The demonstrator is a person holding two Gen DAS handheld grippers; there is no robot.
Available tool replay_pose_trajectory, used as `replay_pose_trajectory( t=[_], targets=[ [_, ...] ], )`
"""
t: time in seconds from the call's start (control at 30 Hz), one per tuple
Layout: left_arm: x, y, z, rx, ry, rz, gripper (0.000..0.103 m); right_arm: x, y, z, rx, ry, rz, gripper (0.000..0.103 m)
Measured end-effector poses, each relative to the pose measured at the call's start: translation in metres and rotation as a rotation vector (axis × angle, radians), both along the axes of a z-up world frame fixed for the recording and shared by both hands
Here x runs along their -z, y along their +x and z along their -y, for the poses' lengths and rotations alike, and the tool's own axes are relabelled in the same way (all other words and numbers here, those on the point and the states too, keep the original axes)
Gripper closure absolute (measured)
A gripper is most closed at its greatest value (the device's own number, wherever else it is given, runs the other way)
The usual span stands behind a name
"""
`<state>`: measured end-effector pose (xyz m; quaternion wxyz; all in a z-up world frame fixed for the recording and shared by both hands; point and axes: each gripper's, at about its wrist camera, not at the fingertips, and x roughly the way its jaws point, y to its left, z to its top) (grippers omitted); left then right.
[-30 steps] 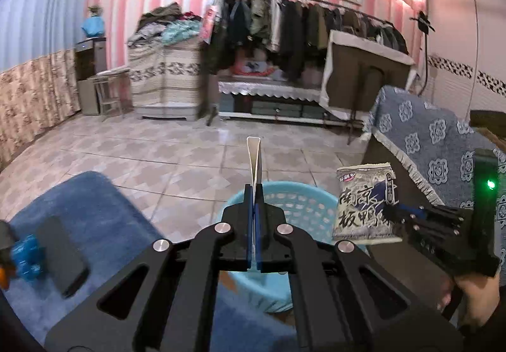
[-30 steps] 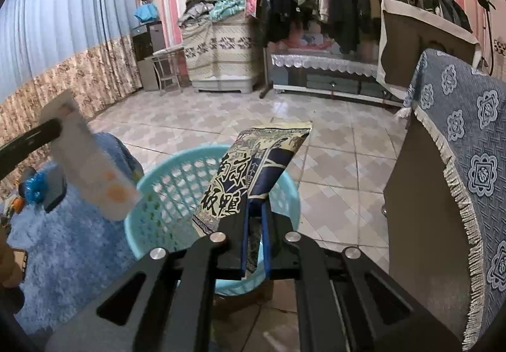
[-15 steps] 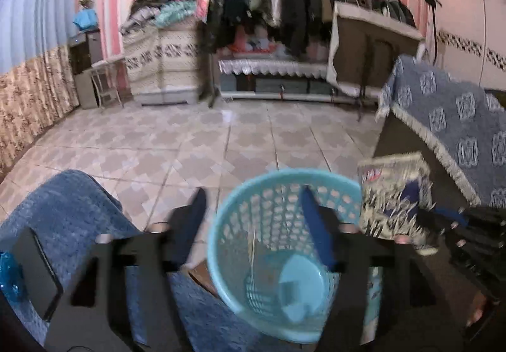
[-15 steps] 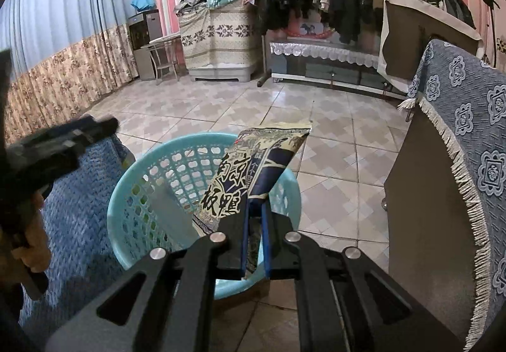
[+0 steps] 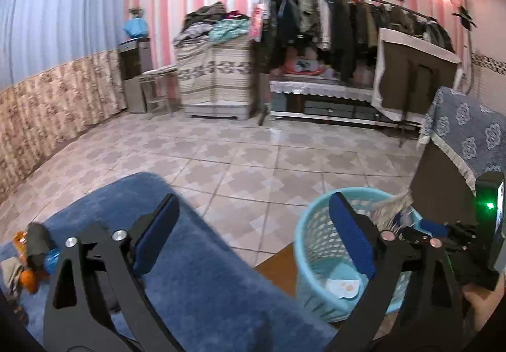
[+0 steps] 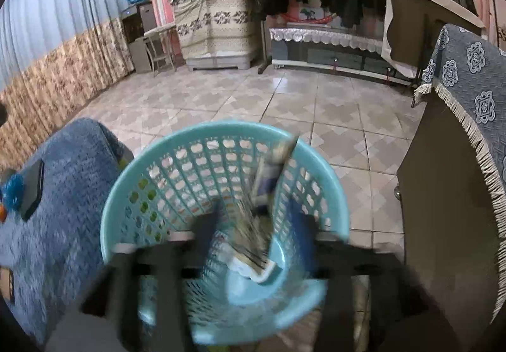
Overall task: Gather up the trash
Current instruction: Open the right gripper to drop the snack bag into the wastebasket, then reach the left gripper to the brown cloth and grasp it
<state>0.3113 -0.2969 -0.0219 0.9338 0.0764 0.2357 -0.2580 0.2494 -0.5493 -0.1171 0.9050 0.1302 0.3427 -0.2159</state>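
A light blue plastic basket (image 6: 132,200) stands on the tiled floor; it also shows in the left wrist view (image 5: 311,244). A printed snack bag (image 6: 262,213) is loose inside it, blurred, between my spread right fingers. My right gripper (image 6: 253,225) is open just above the basket, and shows at the right of the left wrist view (image 5: 423,227). A white wrapper (image 5: 343,285) lies on the basket's bottom. My left gripper (image 5: 253,238) is open and empty above the blue cushion, left of the basket.
A blue-covered seat (image 5: 196,276) holds a black phone (image 6: 33,189) and small items (image 5: 34,254) at its left. A dark table with a blue flowered cloth (image 6: 468,92) stands right of the basket. A clothes rack (image 5: 341,23) and cabinets line the far wall.
My left gripper opened and dropped the white wrapper into the basket, then swung left. My right gripper opened and the snack bag is falling into the basket.
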Motion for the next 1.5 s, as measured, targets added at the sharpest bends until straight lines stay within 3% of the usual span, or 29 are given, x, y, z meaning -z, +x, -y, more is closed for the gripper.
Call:
replay_pose_trajectory(
  t=[0.3,0.6,0.9,1.2,1.5],
  targets=[
    [-0.019,-0.017,-0.068,-0.105,-0.008,0.028,0.005,-0.021,-0.007,-0.025,0.003,-0.047,0.063,0.009],
    [-0.038,-0.050,-0.144,-0.200,-0.039,0.044,0.005,-0.057,-0.039,-0.061,-0.010,-0.094,0.147,0.006],
    [-0.047,-0.093,-0.234,-0.347,-0.085,0.060,0.005,-0.095,-0.067,-0.147,-0.130,-0.148,0.260,0.004],
    [-0.027,-0.133,-0.298,-0.462,-0.036,0.051,0.005,-0.093,-0.076,-0.222,-0.263,-0.112,0.290,0.004],
    [0.009,-0.151,-0.343,-0.562,-0.048,-0.032,0.005,-0.065,-0.080,-0.272,-0.346,-0.086,0.258,0.004]
  ],
)
